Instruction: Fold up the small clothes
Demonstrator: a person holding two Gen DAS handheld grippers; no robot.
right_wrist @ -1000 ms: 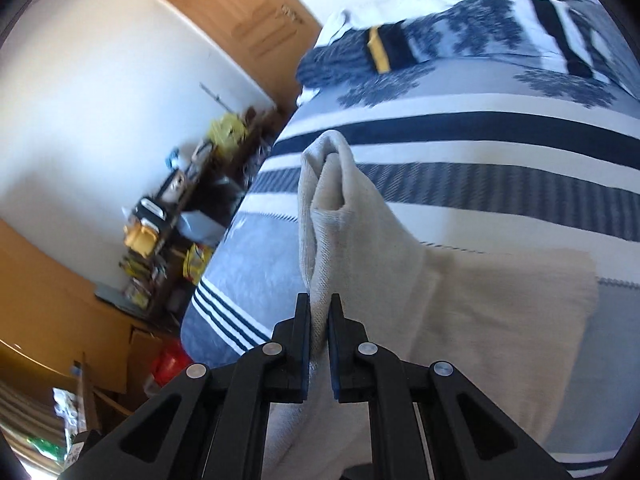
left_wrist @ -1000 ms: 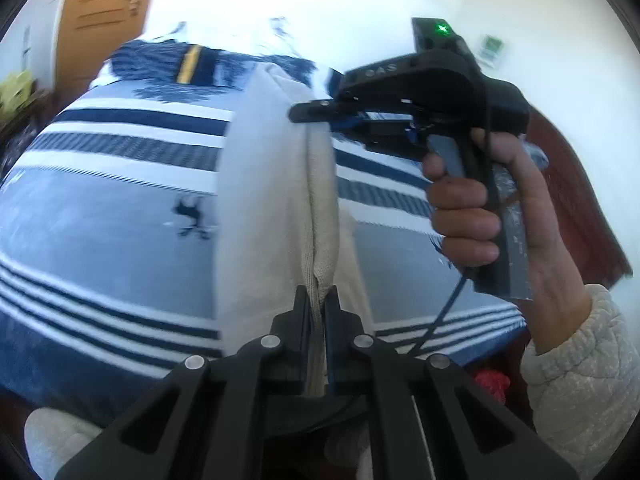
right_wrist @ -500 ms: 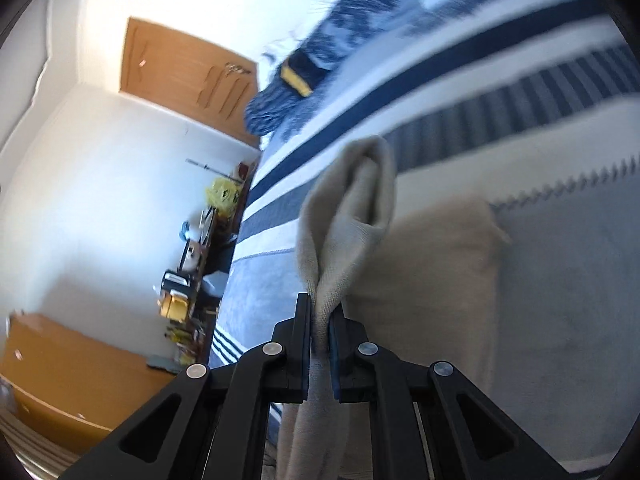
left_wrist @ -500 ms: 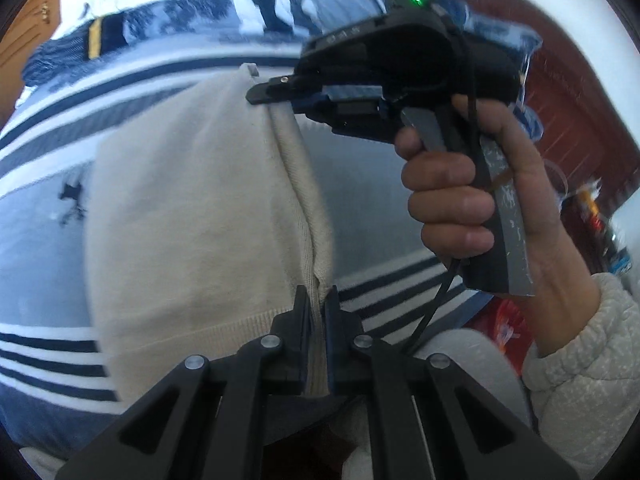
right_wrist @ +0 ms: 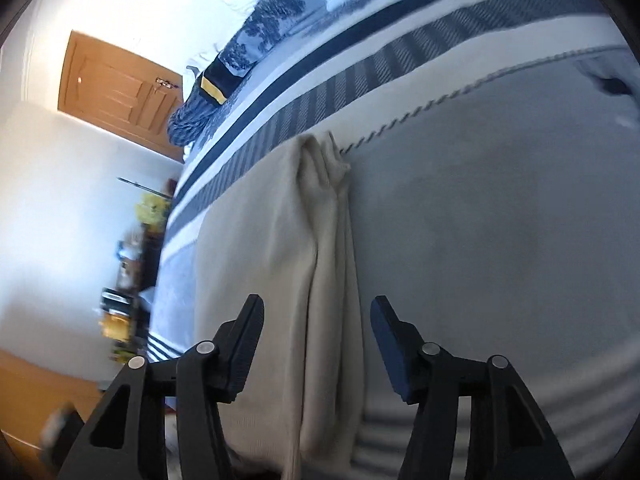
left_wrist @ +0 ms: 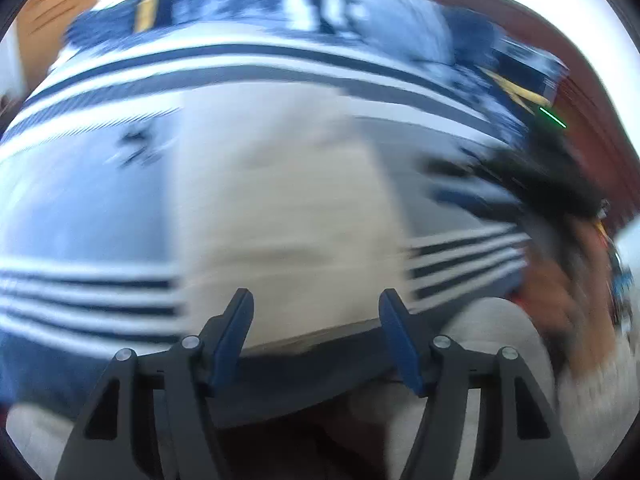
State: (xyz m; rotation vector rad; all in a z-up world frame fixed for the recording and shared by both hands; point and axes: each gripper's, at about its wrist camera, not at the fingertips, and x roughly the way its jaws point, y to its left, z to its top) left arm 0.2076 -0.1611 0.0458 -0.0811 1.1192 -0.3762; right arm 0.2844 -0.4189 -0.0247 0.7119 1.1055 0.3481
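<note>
A cream knitted garment (left_wrist: 280, 200) lies folded on the blue and white striped bed (left_wrist: 80, 208); the left wrist view is blurred by motion. My left gripper (left_wrist: 316, 312) hangs just above the garment's near edge, its jaws opening and nothing pressed between them. In the right wrist view the same garment (right_wrist: 272, 264) lies flat with a bunched fold along its right edge. My right gripper (right_wrist: 316, 320) stands over that fold, jaws opening, the cloth between the pads but not pinched. The right gripper (left_wrist: 536, 176) and the hand holding it show as a dark blur at the right of the left view.
Folded dark blue patterned bedding (right_wrist: 248, 56) is piled at the head of the bed. A wooden door (right_wrist: 116, 96) and cluttered shelves (right_wrist: 128, 272) stand beyond the bed's edge. A dark wooden headboard (left_wrist: 580, 92) borders the bed on the right.
Both grippers came down to the bed and let go of the cream garment, their jaws spreading apart. The garment, held up before, now lies flat on the bedspread.
</note>
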